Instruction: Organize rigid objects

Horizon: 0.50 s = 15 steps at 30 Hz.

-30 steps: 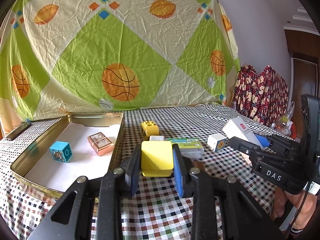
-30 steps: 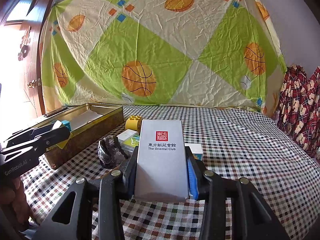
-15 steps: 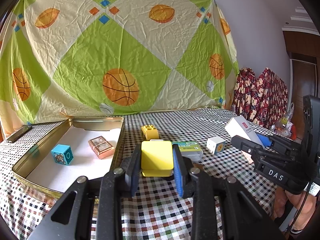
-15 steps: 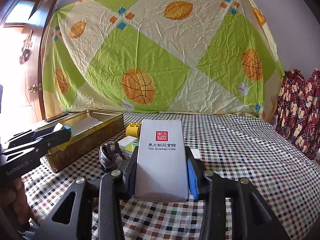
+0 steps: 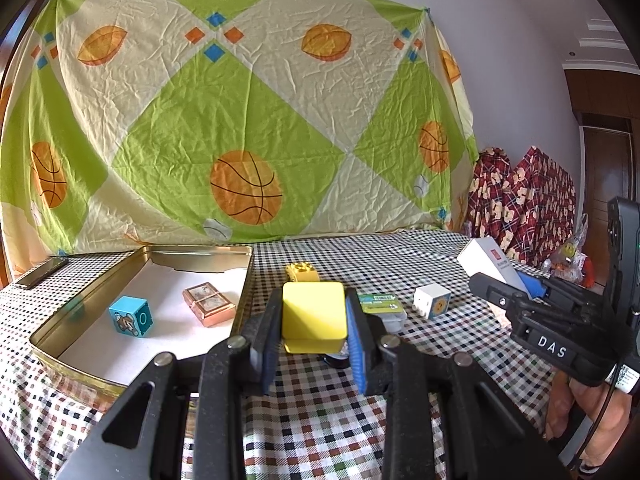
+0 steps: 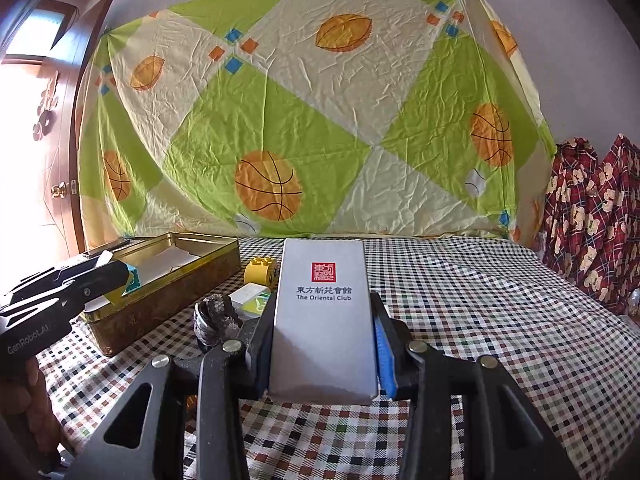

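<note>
Yellow block gripped beside tin rim.

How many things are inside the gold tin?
2: a blue cube near the front-left and a copper box toward the middle of the gold tin. Its near wall might hide more.

Home room: basketball-print bedsheet backdrop, checkered tablecloth, wooden door.
</note>
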Available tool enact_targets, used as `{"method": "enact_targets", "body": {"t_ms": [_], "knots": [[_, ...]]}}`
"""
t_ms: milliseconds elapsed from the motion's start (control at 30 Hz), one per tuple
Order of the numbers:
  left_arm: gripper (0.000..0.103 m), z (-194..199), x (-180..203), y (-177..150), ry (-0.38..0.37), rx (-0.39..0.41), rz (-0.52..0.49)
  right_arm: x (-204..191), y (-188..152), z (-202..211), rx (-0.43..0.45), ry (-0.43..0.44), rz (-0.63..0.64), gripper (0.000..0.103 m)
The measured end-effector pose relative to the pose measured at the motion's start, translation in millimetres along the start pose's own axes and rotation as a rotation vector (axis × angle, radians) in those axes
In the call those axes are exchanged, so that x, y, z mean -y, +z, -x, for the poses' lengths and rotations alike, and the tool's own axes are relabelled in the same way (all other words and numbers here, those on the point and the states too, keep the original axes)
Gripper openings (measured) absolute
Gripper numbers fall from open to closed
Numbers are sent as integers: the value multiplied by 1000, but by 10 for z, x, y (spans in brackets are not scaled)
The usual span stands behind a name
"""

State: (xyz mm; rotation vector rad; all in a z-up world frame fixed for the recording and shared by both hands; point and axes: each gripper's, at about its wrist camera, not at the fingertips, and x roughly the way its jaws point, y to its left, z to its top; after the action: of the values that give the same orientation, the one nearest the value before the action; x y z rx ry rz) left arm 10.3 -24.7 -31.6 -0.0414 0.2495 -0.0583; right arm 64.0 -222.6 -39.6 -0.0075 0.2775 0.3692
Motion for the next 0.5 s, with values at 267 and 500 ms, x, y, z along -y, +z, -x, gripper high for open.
{"method": "enact_targets", "body": {"t_ms": [267,500], "knots": [[28,33,-49,-19,26,10,7,-31,-2,14,2,-10,2,44],[28,51,-106,-15,42,14,8,-126,3,20,6,7,3,44]]}}
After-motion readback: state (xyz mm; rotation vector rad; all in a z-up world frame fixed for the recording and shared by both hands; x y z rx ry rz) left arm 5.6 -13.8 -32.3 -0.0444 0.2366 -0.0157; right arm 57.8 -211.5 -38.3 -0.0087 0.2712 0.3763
